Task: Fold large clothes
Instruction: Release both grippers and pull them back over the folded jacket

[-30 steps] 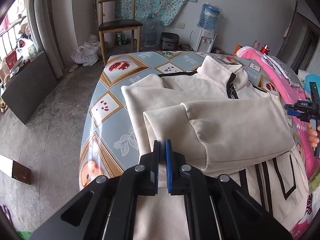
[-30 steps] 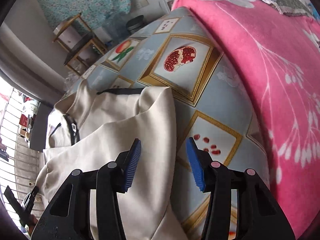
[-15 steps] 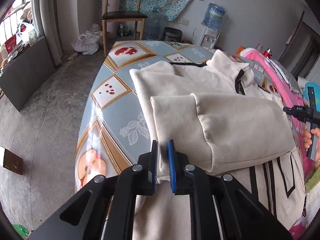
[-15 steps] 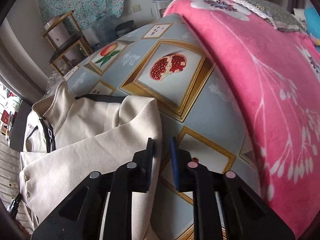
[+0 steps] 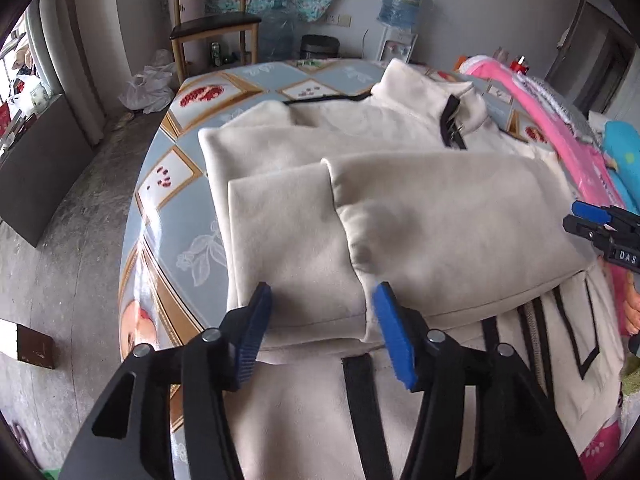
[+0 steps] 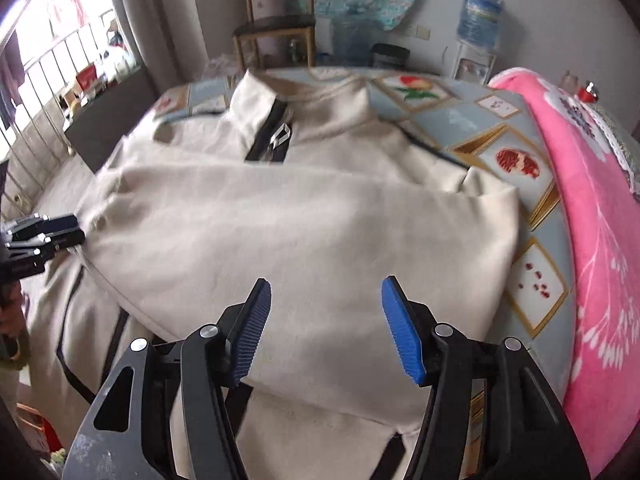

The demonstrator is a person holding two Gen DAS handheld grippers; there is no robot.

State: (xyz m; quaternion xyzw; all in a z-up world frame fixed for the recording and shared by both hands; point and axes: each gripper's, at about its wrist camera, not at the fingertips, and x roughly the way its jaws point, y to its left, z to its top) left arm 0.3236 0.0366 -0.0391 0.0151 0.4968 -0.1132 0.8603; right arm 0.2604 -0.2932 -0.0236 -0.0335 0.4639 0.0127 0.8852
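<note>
Left wrist view: the left gripper [image 5: 322, 320] hangs spread wide, nothing between its blue pads, just above the near edge of the cream zip-collar jacket [image 5: 360, 152]. The jacket lies flat on the fruit-print bedspread [image 5: 168, 176], both sleeves [image 5: 440, 216] crossed over the chest. Right wrist view: the right gripper [image 6: 326, 320] is spread too, empty over the folded sleeve, pink blanket [image 6: 592, 240] alongside. Sleeves look done, so this reads as the gap between folds; next call is likely both grippers dropping to the hem nearest them, pinching it and carrying it up toward the collar [image 6: 280, 96]
</note>
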